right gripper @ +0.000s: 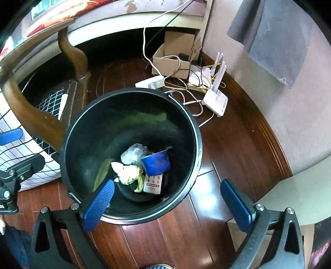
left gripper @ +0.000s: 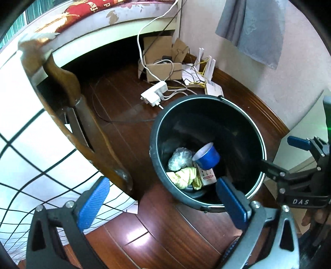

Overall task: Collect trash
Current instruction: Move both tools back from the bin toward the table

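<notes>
My right gripper [right gripper: 165, 203] hung open and empty over the black bin [right gripper: 82, 132], blue cup [right gripper: 156, 163] inside.

In the left wrist view, the white letters "DAS" stand on the black frame of the right gripper [left gripper: 278, 153] at the right edge. At the upper left of that frame, a red cushion [left gripper: 82, 10] carries partial pale lettering, seemingly "Flor". The small carton [left gripper: 208, 175] in the bin [left gripper: 153, 153] bears red print too small to read.
</notes>
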`<state>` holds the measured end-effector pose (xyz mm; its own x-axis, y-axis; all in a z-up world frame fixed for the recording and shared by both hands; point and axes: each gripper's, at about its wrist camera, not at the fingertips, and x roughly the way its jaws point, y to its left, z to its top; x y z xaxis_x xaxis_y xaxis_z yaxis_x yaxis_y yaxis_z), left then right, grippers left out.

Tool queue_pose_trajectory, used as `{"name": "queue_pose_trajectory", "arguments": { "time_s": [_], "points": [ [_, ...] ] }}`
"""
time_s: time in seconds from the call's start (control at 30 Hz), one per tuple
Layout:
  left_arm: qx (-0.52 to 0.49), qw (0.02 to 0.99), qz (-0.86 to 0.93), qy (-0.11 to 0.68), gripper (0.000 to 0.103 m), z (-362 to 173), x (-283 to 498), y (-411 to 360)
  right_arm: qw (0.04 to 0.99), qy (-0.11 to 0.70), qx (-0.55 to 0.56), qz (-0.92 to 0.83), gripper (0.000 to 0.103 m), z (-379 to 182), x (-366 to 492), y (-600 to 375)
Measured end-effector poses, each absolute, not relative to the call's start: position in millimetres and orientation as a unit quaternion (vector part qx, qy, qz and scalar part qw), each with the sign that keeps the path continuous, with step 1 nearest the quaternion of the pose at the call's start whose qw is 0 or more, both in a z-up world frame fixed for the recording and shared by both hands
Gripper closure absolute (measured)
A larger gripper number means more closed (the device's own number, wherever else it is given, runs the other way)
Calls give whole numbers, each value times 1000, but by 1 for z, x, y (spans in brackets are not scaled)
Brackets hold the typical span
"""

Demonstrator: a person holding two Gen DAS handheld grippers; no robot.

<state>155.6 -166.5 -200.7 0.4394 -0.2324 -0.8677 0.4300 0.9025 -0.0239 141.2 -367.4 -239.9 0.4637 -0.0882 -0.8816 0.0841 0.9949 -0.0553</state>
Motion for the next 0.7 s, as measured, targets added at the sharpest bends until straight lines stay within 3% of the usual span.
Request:
{"name": "queue_pose_trajectory", "arguments": {
  "time_s": [0.7],
  "points": [
    [94,869,-182,451,0,-157,119,-144,882,469,17,-42,0,-192,104,-348]
  ]
}}
